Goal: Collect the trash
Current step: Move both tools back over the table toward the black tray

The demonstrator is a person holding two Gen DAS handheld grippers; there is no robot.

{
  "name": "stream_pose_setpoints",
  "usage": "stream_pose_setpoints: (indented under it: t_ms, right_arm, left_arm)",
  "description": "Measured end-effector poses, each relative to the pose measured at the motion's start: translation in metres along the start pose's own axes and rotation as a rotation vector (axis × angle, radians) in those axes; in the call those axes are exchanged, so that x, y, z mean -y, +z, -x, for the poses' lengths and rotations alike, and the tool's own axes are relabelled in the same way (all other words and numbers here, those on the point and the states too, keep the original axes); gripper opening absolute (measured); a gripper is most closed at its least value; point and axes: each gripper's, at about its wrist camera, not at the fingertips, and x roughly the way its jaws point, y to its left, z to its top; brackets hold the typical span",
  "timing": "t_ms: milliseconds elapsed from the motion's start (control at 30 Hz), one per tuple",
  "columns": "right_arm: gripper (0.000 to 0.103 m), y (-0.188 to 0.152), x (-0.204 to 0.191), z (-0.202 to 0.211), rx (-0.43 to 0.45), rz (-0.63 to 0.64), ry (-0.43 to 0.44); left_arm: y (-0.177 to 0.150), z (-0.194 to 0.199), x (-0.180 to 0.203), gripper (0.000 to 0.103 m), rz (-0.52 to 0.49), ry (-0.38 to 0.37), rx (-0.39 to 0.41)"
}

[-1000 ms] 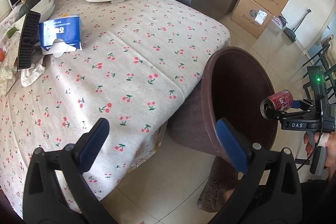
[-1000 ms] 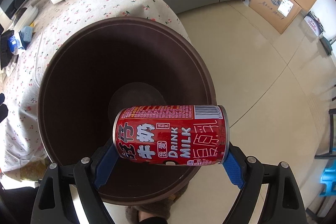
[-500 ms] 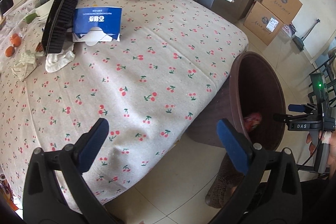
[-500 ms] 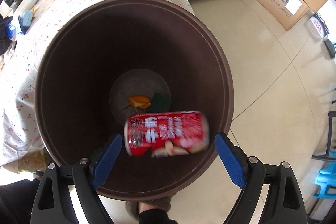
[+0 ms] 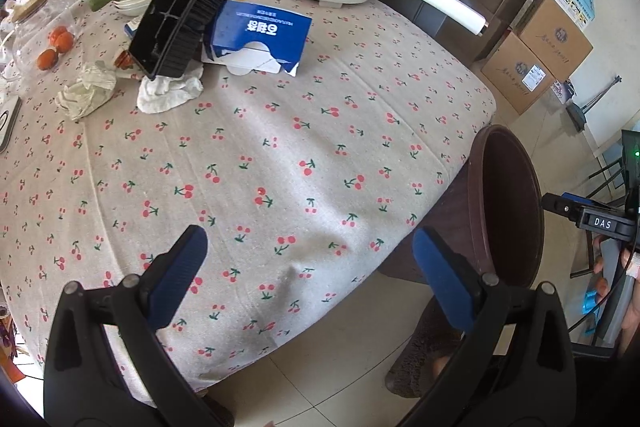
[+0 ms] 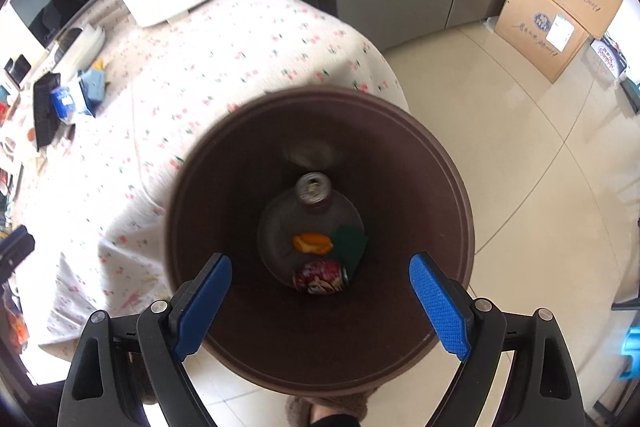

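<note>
Right gripper [image 6: 320,301] hangs spread wide and empty straight above the brown bin [image 6: 460,195], the red can [image 6: 321,277] lying on the bin floor directly below its fingers beside an orange scrap [image 6: 312,242], while the left gripper [image 5: 308,261], also spread and empty, hovers over the cherry-print tablecloth [image 5: 260,147].

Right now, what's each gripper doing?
Left gripper: open, empty, over the table.
Right gripper: open, empty, above the bin; red can inside.
</note>
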Motion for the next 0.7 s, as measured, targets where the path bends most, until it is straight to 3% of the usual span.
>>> stream_pose_setpoints:
  t_ms: [400,700]
  right_arm:
    - [0.092,0.019,-0.065,0.024,0.115,0.016,0.046]
    - [0.092,0.036,-0.119,0.025,0.143,0.011,0.095]
  left_arm:
    - [0.000,0.012,-0.047,0.102,0.081,0.029,0.013]
    - [0.007,0.021,-0.100,0.102,0.194,0.037,0.030]
